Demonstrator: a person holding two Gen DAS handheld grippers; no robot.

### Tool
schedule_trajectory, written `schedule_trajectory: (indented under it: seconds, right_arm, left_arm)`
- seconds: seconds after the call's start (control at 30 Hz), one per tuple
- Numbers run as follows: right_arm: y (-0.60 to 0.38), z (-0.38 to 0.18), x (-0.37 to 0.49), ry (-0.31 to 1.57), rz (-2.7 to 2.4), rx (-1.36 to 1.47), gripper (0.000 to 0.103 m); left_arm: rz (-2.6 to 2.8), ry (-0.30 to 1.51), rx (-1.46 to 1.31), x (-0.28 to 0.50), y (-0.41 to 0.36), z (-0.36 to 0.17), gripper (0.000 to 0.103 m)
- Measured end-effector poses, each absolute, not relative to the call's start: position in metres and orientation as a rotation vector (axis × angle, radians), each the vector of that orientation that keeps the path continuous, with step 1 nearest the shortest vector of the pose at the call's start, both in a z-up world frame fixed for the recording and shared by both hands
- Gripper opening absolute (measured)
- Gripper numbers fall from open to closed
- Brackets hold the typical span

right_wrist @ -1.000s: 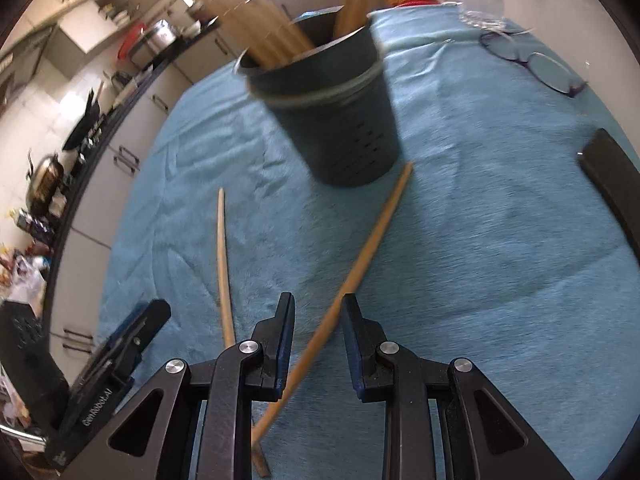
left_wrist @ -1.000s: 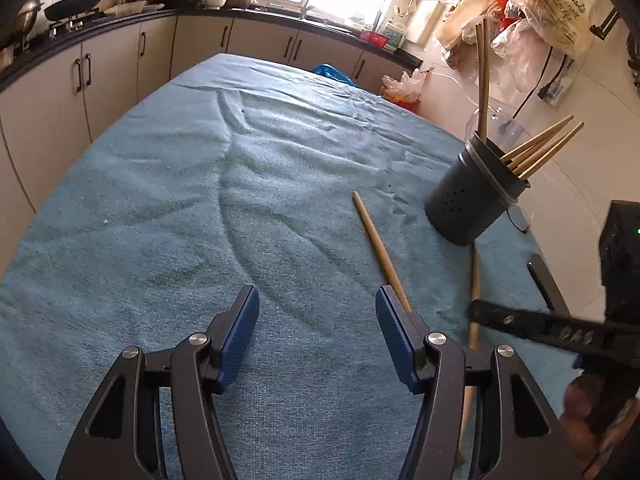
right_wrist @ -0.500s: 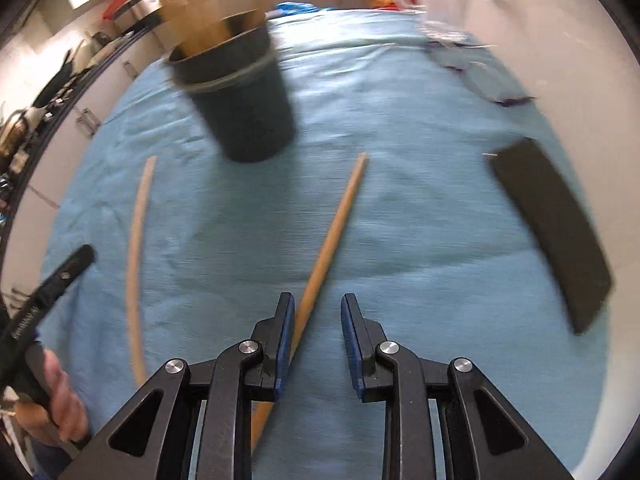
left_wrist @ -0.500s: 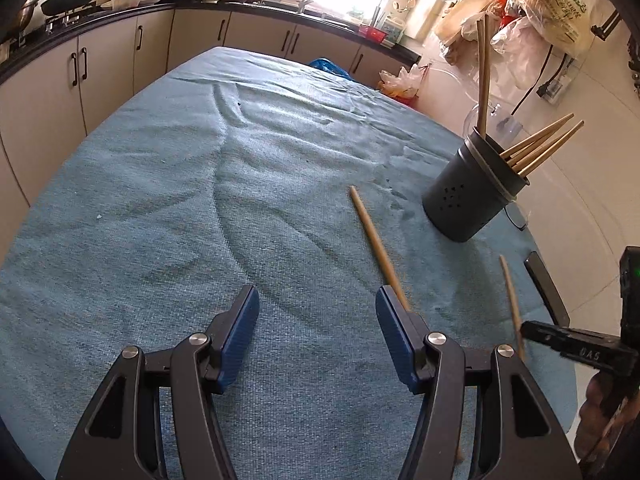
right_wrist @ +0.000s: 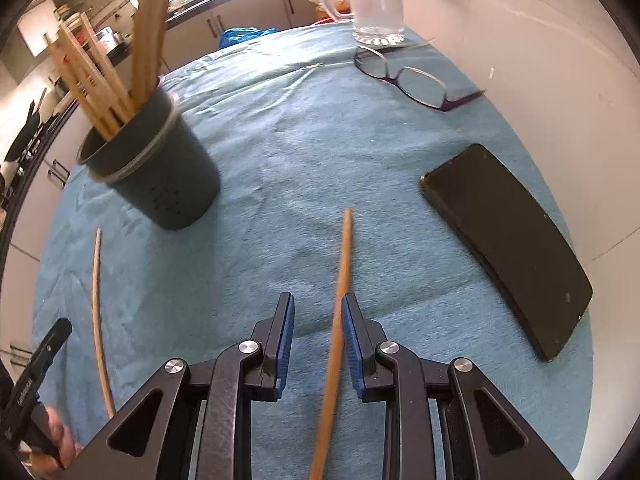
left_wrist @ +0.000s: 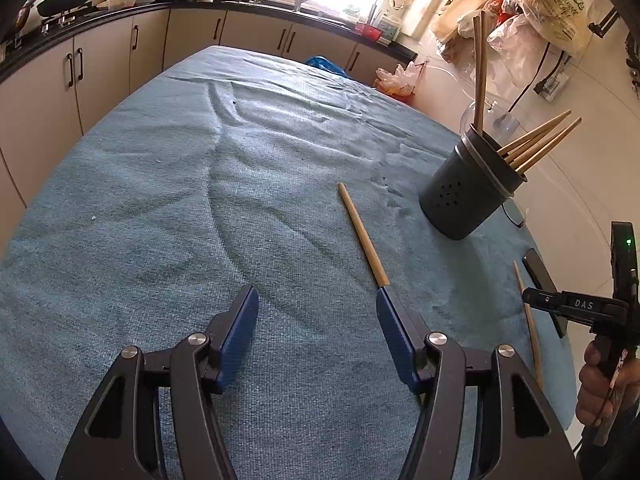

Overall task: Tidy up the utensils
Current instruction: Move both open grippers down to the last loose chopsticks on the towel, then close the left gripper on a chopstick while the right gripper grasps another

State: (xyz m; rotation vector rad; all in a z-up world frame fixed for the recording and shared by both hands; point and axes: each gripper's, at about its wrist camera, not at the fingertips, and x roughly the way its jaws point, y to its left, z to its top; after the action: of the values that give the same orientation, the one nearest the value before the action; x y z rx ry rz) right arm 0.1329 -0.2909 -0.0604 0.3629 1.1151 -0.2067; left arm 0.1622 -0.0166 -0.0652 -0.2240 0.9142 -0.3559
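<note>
Your left gripper hangs over the blue cloth with its jaws spread and nothing between them. One loose chopstick lies flat on the cloth just ahead of the right-hand pad, its near end running under that pad's tip. Your right gripper has its jaws narrowed but not pressed together. A second chopstick runs up through the gap, close against the right-hand pad; the stick is blurred, so you cannot be sure whether the pad touches it. The dark holder stands upright to the left, already stocked with chopsticks. A black phone, a pair of glasses and a glass mug sit to the right and beyond.
</note>
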Motion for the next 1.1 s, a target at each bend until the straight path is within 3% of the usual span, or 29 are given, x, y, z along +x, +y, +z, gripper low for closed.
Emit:
schedule_trajectory:
  seconds: [0.27, 0.33, 0.4, 0.87, 1.1]
  right_arm:
    - [-0.297, -0.069, 0.135, 1.132, -0.209, 0.374, 0.026]
    - [-0.295, -0.070, 0.136, 1.127, -0.190, 0.380, 0.011]
    - [-0.289, -0.070, 0.134, 1.124, -0.158, 0.393, 0.008]
    - [-0.250, -0.018, 0.102, 0.838, 0.126, 0.394, 0.008]
    - [-0.266, -0.021, 0.097, 0.818, 0.134, 0.423, 0.008]
  left_arm:
    - [-0.353, 0.915, -0.216, 0.162, -0.017, -0.065, 0.060]
    - [-0.349, 0.915, -0.205, 0.162, -0.018, -0.065, 0.061]
    - [-0.343, 0.916, -0.196, 0.162, -0.020, -0.065, 0.061]
    - [-0.343, 1.052, -0.104, 0.187, -0.076, -0.061, 0.060]
    - [-0.218, 1.087, 0.083, 0.214, -0.114, -0.060, 0.018]
